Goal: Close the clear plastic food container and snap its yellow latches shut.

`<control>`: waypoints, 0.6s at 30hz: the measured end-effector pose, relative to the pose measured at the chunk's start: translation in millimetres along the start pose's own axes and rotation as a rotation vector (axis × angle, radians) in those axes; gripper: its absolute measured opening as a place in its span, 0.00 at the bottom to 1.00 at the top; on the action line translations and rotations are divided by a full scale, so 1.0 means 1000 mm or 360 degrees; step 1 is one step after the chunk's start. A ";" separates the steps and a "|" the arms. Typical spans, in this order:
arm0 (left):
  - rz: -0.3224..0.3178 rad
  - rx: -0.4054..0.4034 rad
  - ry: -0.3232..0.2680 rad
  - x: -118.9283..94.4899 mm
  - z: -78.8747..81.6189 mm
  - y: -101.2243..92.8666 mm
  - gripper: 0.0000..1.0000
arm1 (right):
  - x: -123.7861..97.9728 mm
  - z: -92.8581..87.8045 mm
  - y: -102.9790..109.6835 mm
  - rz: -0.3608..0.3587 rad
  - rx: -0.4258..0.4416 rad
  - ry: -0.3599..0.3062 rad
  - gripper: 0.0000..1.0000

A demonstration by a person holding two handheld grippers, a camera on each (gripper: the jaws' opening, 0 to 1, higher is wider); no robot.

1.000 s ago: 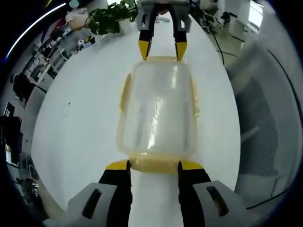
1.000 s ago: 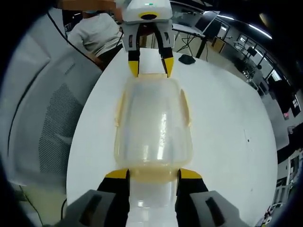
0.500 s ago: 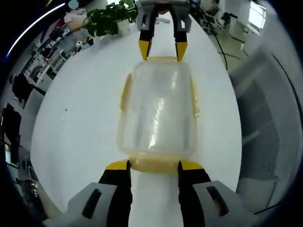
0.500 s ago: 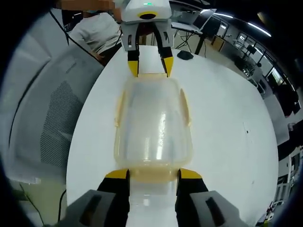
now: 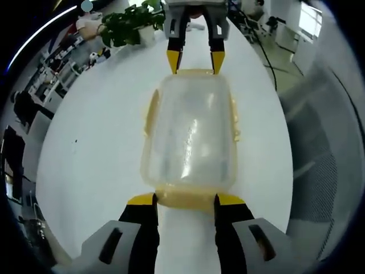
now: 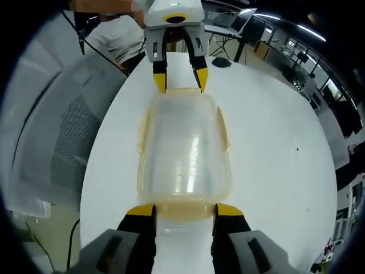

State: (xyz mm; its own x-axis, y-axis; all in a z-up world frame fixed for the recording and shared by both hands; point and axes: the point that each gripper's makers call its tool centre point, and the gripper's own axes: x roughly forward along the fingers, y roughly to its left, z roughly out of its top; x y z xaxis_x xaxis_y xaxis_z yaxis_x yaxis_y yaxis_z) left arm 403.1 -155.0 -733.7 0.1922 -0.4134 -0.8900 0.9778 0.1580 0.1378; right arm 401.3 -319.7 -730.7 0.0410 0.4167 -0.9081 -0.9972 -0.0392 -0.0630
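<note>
The clear plastic food container [image 5: 190,137] is lying lengthwise on the white desk [image 5: 97,165], its lid on, and nothing about it is differing from a second ago: it is sitting in the same spot between the two grippers. In the left gripper view, the left gripper [image 5: 183,199] is standing spread at the near end, its yellow-tipped jaws flanking the near yellow latch [image 5: 185,198] and touching or nearly touching the container's end; whether they are pressing on it cannot be told. At the far end, the right gripper [image 5: 194,61] is likewise parted, its tips bracketing the far latch [image 5: 194,71].

In the right gripper view the arrangement is mirroring itself: the right gripper [image 6: 183,210] is straddling the near latch [image 6: 184,210] and the left gripper [image 6: 178,80] is straddling the far one [image 6: 178,90]. The side latches [image 6: 142,132] are lying along the container's long edges.

The surroundings are shifting slightly against the earlier pictures, which is the cameras drifting. A potted plant [image 5: 126,25] is standing beyond the desk's far end in the left gripper view, and a grey mesh chair [image 6: 68,148] is beside the desk in the right gripper view.
</note>
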 end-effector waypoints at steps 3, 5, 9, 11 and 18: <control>-0.0009 0.0001 0.0001 0.004 0.005 -0.001 0.35 | -0.001 -0.005 0.000 -0.0002 -0.0001 0.0001 0.35; -0.0015 0.0003 0.0002 0.005 0.007 -0.001 0.35 | -0.002 -0.008 0.000 0.0002 0.0000 0.0005 0.35; -0.0022 0.0003 -0.0012 0.008 0.012 -0.001 0.35 | -0.005 -0.014 -0.001 0.0004 0.0005 0.0005 0.35; -0.0024 0.0003 -0.0012 0.010 0.016 0.000 0.35 | -0.006 -0.017 -0.001 0.0003 0.0011 0.0003 0.35; -0.0039 0.0010 -0.0021 0.014 0.024 -0.001 0.35 | -0.009 -0.027 -0.001 0.0016 0.0043 -0.0003 0.35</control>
State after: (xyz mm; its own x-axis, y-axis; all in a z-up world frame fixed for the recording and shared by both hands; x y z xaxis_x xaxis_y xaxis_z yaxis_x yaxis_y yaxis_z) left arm 407.0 -182.5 -736.0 0.1693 -0.4288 -0.8874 0.9827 0.1423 0.1187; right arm 403.8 -347.7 -734.0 0.0311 0.4181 -0.9079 -0.9989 -0.0186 -0.0428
